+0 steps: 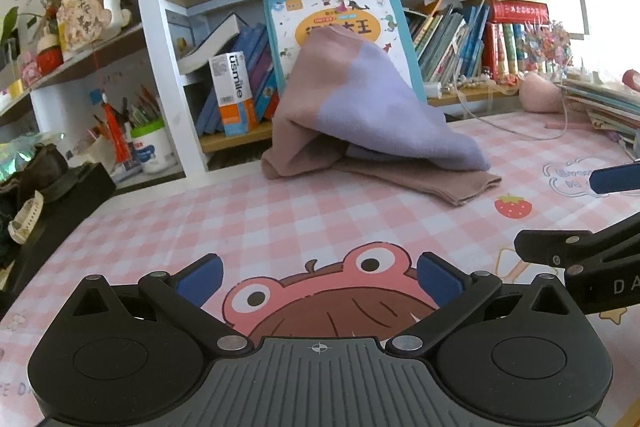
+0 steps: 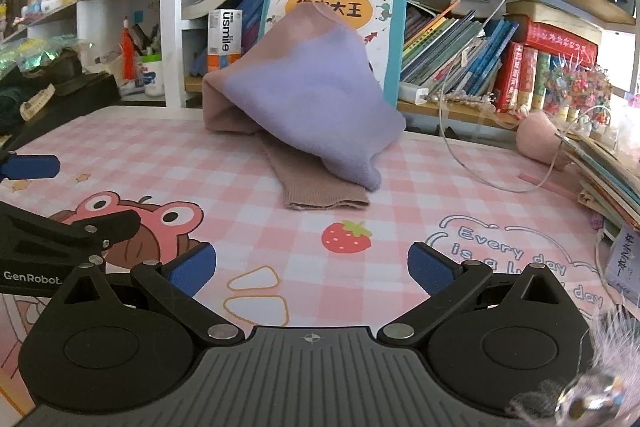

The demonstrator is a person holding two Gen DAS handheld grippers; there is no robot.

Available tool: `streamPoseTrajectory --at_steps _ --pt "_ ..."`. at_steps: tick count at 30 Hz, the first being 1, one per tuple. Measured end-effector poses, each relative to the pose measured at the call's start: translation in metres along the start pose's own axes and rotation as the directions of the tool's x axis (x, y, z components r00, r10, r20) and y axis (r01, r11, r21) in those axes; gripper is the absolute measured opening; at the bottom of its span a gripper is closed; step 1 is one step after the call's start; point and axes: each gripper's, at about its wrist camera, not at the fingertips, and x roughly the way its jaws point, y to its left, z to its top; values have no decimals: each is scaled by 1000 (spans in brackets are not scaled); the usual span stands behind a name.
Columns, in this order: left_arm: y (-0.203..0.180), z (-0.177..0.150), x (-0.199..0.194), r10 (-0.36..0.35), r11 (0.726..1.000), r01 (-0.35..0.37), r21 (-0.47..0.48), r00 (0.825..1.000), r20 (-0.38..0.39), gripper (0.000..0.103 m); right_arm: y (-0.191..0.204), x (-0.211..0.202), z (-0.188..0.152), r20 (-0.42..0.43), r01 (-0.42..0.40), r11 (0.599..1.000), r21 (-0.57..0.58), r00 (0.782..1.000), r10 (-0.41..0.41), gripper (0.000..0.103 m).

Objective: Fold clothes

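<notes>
While both of my tools hang low over the bench (image 1: 168, 223), my left hand-held gripper (image 1: 319, 281) has its blue pads spread wide with nothing between them, only the frog cartoon on the pink checked mat showing in the gap. My right hand-held gripper (image 2: 312, 267) is likewise spread wide and empty, above the mat near the printed strawberry (image 2: 346, 236). Each one shows at the edge of the other's view, side by side and apart.

Ahead of both, well beyond the fingertips, the pink and lilac garment (image 1: 360, 111) sits in a heap at the back of the bench, its peak leaning against the big picture book (image 1: 340, 15) that stands upright at the shelf. A ribbed pink cuff (image 2: 326, 193) lies flat on the mat, pointing toward me from under the lilac fold; it may be a sleeve, though the heap hides where it joins.

A white cable (image 2: 480, 171) loops over the mat to the right of the garment, beside a stack of books (image 2: 600, 171).
</notes>
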Motion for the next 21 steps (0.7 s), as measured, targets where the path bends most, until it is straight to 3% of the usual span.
streamPoseTrajectory --at_steps 21 --pt "13 0 0 -45 996 45 -74 999 -4 103 -9 6 1 -34 -19 998 52 999 21 103"
